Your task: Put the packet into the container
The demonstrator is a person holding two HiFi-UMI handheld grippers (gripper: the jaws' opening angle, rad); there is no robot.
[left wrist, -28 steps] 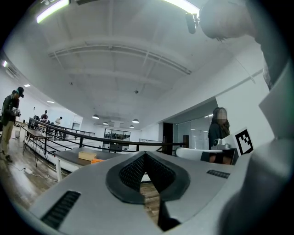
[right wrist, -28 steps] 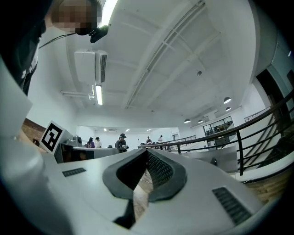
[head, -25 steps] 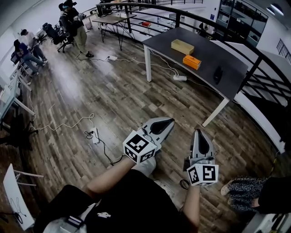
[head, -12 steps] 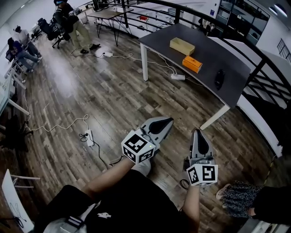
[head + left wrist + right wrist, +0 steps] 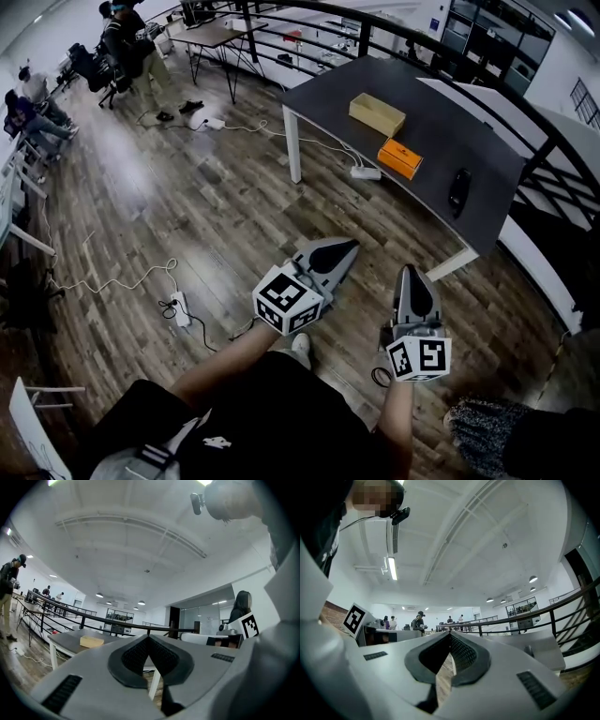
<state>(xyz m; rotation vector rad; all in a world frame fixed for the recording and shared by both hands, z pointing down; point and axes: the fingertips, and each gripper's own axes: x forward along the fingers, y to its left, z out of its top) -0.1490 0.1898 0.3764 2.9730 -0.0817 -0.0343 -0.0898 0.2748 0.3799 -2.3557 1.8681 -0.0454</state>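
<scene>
Nothing is grabbed yet, so the ways this goes wrong are mostly about the approach. The left claw (image 5: pixel 349 247) and right claw (image 5: pixel 411 274) are both pinched fully together with nothing between them. If they reach the orange packet (image 5: pixel 399 158) like that, they'll just shove it along the table (image 5: pixel 422 94) rather than pick it up. The packet lies well ahead of the right claw's tip. The tan box (image 5: pixel 377 114), which I'm guessing is the container, is just beyond it and a bit toward the left claw's side. I can't tell if it's open on top. A black thing (image 5: pixel 458 190) lies off to the right claw's outer side and could get bumped, and the power strip (image 5: pixel 366 172) on the floor ahead is a trip risk. Both hands hold the claws level, side by side, pointing forward.
</scene>
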